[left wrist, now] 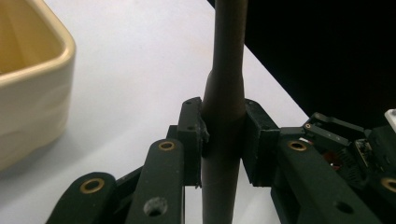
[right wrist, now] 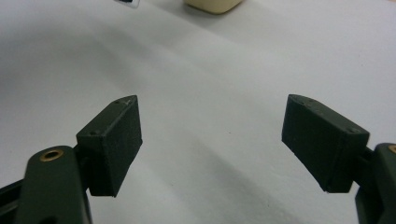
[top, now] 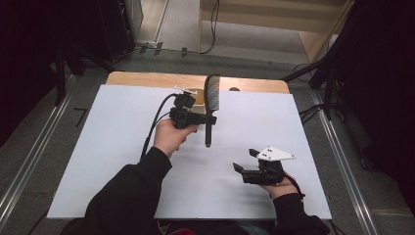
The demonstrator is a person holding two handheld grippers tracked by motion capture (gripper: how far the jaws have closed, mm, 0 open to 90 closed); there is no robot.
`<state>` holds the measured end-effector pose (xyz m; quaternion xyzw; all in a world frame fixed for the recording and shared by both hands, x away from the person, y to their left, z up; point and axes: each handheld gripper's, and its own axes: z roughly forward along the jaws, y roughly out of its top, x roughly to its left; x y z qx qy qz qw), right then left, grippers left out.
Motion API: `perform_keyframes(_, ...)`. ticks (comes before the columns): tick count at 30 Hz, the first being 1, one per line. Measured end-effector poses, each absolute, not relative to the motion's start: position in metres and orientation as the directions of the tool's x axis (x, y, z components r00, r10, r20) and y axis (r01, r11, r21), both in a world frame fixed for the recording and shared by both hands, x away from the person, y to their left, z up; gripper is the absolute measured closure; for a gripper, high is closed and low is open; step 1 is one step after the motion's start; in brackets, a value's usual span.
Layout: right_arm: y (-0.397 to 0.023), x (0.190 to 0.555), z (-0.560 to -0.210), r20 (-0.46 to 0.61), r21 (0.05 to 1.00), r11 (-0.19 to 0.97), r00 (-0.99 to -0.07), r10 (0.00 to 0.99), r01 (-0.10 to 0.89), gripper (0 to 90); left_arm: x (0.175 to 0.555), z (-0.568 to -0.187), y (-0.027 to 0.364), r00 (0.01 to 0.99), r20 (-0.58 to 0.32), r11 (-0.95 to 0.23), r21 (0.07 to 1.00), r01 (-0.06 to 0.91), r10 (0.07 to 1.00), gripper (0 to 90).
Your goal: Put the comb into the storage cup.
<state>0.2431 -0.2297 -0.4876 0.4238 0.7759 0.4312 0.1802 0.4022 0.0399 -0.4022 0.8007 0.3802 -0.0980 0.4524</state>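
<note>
Centre of the high view: one dark spatula [top: 211, 100] gripped by the left claw [top: 201, 119], one cream container [left wrist: 28, 79] beside it; right claw [top: 244, 160] open, lower right.

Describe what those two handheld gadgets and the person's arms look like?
Both are black, with two blocky jaws on hinged links with brass-coloured pins. The left gripper trails a black cable; the right gripper carries a white three-cornered plate. The person wears black sleeves.

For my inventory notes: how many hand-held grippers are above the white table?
2. The left hand-held gripper is near the table's far middle, clamped on a dark spatula handle. The right hand-held gripper is at the near right, jaws open.
</note>
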Motion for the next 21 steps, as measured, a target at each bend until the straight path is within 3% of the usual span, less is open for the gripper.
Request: perform_keyframes(21,-0.236,0.240,-0.489,0.072,0.819,0.285,-0.582,0.810,0.498,18.5,0.427,-0.388,0.050,0.681,-0.510,-0.270,0.659,0.702,0.525,72.4)
